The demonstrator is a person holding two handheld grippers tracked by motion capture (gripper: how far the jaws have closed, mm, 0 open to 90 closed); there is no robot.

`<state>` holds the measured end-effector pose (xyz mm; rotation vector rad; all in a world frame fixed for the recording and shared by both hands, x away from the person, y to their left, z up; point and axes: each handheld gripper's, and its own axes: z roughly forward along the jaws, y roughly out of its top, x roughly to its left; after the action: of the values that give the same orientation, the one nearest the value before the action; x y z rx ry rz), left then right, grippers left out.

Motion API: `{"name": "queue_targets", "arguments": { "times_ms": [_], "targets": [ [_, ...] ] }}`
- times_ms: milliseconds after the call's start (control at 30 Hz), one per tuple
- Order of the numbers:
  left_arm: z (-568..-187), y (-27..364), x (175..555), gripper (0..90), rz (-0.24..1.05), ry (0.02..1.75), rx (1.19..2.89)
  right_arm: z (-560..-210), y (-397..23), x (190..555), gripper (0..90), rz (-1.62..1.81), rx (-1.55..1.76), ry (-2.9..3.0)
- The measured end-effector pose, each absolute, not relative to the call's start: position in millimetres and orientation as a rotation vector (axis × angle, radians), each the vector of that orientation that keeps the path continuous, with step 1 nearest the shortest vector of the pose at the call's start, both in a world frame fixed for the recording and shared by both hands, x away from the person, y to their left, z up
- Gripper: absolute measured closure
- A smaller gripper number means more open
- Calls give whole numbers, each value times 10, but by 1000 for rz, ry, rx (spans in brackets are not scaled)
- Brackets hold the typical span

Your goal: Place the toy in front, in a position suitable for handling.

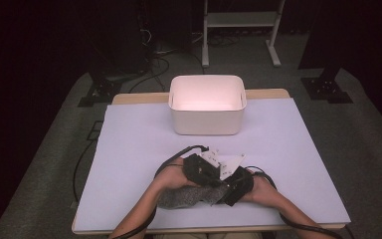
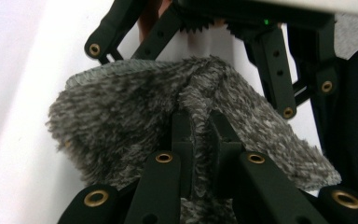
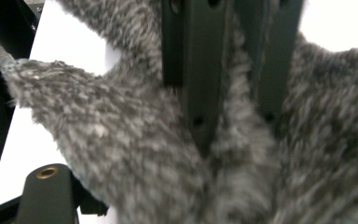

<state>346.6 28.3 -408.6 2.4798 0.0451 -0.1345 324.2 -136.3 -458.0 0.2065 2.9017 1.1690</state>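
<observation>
Looking down from the high view, both hands meet near the front edge of the white table, where a fuzzy grey cloth lies bunched between them; the left gripper and right gripper sit almost touching over it, likely so each can take one part of the cloth and fold or lift it. Well behind them stands a white bin, open-topped, and what can be seen of its inside holds nothing; it looks like the place the cloth is meant to go. From the left gripper view, that gripper's jaws are clamped tight on a raised ridge of the cloth, the pile puffing out on either side, with the other gripper's black frame just beyond. From the right gripper view, the cloth is pinched between the right gripper's jaws as well, a fold pressed between them, while a loose flap hangs over the table.
</observation>
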Motion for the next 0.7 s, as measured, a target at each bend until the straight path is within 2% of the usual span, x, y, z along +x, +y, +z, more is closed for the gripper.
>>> {"name": "queue_targets", "arguments": {
  "times_ms": [200,433,567,700],
  "targets": [
    [-4041,442,3474,829,-97,63,2484,-4580,-1367,3242,212,1169,202,2901],
    [-4064,915,3488,829,-53,193,2498,-4583,-1369,3248,211,1166,186,2896],
    [-4147,1180,3465,829,-73,267,2477,-4585,-1369,3251,211,1165,181,2893],
    [-4177,1283,3450,830,-77,295,2464,-4584,-1369,3249,211,1163,186,2895]
  ]
}}
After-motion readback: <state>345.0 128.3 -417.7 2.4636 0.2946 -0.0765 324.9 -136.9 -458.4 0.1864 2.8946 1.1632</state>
